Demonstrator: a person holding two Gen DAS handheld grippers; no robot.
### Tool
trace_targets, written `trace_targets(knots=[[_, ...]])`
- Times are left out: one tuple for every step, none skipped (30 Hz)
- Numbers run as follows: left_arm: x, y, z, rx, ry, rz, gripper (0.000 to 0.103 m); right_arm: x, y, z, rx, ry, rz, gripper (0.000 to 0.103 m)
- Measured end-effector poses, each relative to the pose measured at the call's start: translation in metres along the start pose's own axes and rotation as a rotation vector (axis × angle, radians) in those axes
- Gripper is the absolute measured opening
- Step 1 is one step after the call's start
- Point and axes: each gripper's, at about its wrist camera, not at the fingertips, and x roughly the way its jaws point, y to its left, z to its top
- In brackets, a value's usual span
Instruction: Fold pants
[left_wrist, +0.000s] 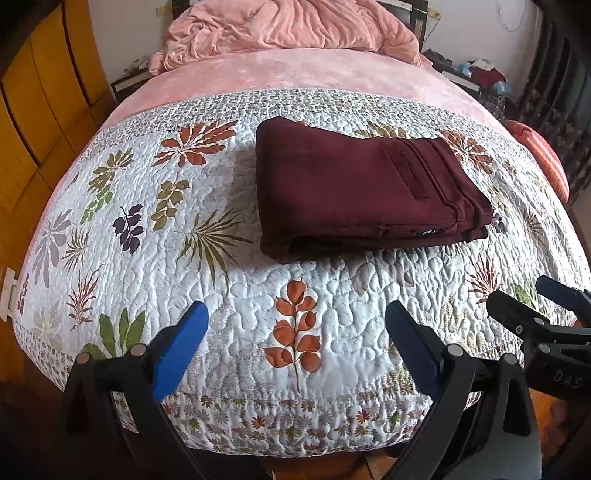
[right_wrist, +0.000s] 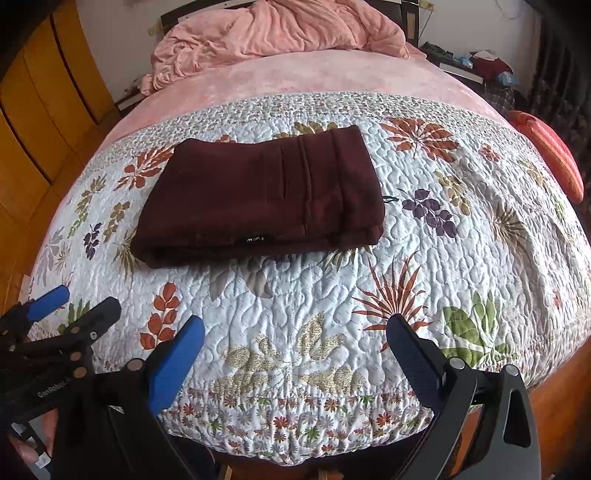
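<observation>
Left wrist view, pants: maroon pants (left_wrist: 354, 184) lie folded into a compact rectangle on the leaf-print quilt (left_wrist: 147, 229), mid-bed.
Progress: folding looks finished; perhaps only a final tidy left.
Left gripper (left_wrist: 295, 325): jaws spread apart, empty, short of the pants.
Right gripper (right_wrist: 295, 336): likewise apart, holding nothing.
Count: one pants, two grippers, one quilt, one pink blanket (left_wrist: 288, 26).

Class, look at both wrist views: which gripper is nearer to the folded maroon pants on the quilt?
Neither clearly. The left gripper sits back from the pants, slightly to their left; the right gripper sits back too, off to their right. Both are open, touching nothing.
</observation>
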Motion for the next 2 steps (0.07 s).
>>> trace_targets(knots=[[0.0001, 0.0001, 0.0001, 0.002, 0.000, 0.002, 0.096, 0.0002, -0.0002, 0.0001, -0.001, 0.001, 0.000, 0.099], [-0.0003, -0.0001, -0.0001, 0.006, -0.002, 0.005, 0.096, 0.0001, -0.0002, -0.0002, -0.001, 0.002, 0.000, 0.099]])
